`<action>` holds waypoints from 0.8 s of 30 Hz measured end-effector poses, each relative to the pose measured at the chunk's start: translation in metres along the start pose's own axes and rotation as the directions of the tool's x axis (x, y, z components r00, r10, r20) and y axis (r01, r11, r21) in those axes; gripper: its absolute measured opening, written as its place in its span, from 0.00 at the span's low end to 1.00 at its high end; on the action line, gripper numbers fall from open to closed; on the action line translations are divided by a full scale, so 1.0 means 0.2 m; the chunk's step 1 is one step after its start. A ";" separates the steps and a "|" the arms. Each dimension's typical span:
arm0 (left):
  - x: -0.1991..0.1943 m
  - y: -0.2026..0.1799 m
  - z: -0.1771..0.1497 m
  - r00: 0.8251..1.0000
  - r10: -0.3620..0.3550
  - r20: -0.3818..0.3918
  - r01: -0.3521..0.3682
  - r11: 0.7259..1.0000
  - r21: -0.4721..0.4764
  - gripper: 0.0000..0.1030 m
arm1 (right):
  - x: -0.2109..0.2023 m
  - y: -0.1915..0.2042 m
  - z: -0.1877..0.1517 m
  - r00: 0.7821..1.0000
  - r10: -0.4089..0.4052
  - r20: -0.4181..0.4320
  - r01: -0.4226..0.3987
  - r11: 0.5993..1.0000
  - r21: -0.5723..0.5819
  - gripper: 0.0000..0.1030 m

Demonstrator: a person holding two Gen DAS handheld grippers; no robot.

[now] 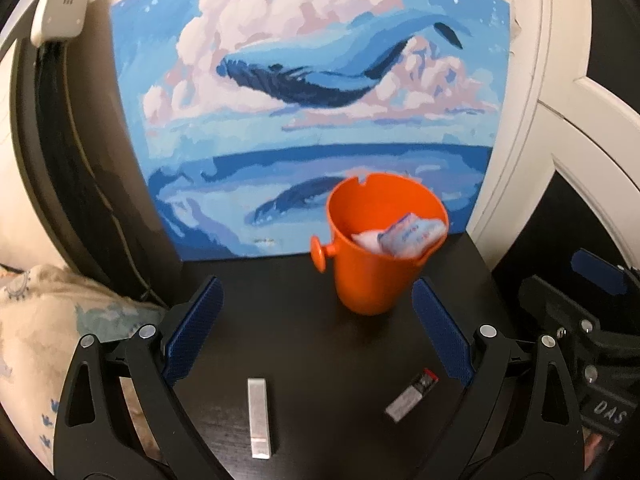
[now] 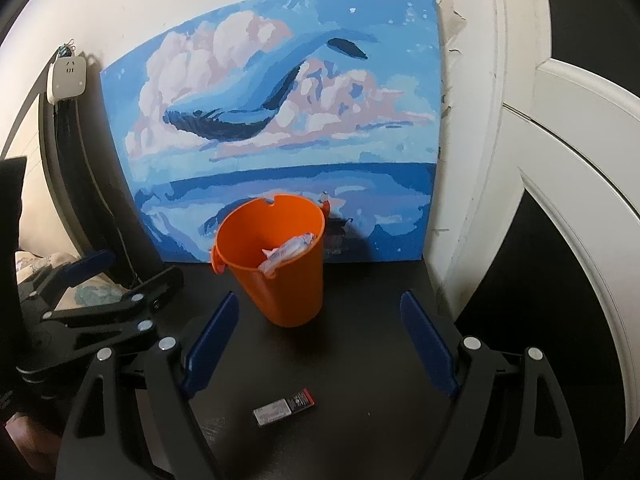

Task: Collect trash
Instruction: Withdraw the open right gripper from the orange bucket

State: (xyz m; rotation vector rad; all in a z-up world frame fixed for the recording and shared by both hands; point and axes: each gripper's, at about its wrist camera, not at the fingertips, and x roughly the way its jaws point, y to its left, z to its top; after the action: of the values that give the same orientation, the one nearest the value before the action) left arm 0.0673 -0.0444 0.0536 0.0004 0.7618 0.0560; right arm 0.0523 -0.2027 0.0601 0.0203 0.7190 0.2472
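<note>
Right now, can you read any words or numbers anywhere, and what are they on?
"DAS": white letters on the black right gripper, seen in the left view.
Dark wrapper: print too small and blurred to read.
White wrapper in the orange bucket: blue print, too blurred to read.
Silver stick: no readable text.
Painting: a small dark mark near its bottom edge, unreadable.
White wall box: small marks, unreadable.

An orange bin [image 1: 376, 256] stands upright far on the bench, crumpled wrappers [image 1: 404, 236] inside. Near it lie a silver stick wrapper [image 1: 259, 416] left and a dark wrapper [image 1: 411, 397] right.
</note>
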 end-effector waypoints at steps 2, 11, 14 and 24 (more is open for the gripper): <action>-0.02 0.01 -0.02 1.000 -0.007 -0.003 0.007 1.000 -0.011 0.91 | -0.02 -0.01 -0.02 1.000 -0.003 0.003 0.003 1.000 0.005 0.81; -0.12 0.03 -0.14 1.000 -0.013 -0.009 0.013 1.000 -0.022 0.91 | -0.11 -0.03 -0.10 1.000 -0.007 0.010 0.007 0.999 0.031 0.81; -0.13 0.04 -0.19 1.000 -0.013 -0.024 0.013 1.000 -0.026 0.91 | -0.12 -0.03 -0.14 1.000 -0.010 -0.001 0.010 1.000 0.030 0.81; -0.12 0.02 -0.30 0.997 -0.026 -0.067 0.025 1.000 -0.017 0.91 | -0.13 -0.02 -0.29 0.999 -0.026 -0.043 0.027 0.999 0.030 0.81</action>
State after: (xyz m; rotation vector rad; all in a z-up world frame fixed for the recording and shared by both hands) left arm 0.0086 -0.0437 0.0265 -0.0272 0.8285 0.0378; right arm -0.0041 -0.2156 0.0335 0.0345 0.7649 0.2115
